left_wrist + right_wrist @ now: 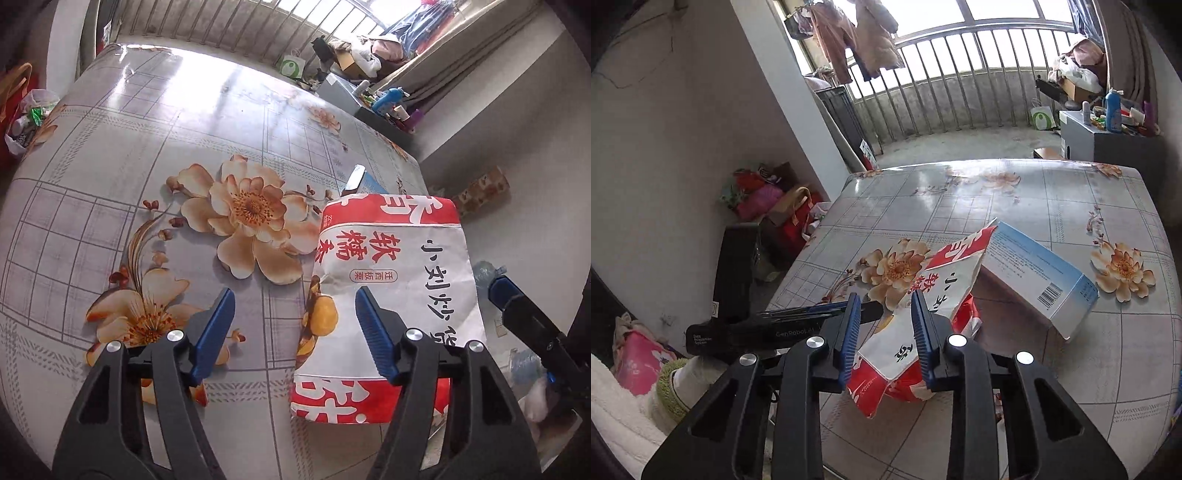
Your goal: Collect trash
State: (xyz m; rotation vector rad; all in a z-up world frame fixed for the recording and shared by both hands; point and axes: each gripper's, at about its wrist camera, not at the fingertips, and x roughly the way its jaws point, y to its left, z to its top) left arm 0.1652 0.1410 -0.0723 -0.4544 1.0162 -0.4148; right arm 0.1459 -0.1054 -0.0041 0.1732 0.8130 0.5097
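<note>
A red and white paper snack bag [391, 291] lies on the floral table; it also shows in the right wrist view [923, 306]. A light blue and white carton [1038, 277] leans on the bag's far end, and only its corner [356, 181] shows in the left wrist view. My left gripper [295, 332] is open, its right finger over the bag's left part. My right gripper [884, 332] is open with the bag's near end between its jaws, not pinched. The left gripper [798, 317] shows at the left in the right wrist view.
The table [1015, 206] has a glossy floral cover. A white trash bag [27, 118] sits on the floor past its far left edge. Bags [764, 195] are piled by the wall. A cluttered cabinet [1108, 129] stands at the back right. Plastic bottles [487, 273] lie on the floor.
</note>
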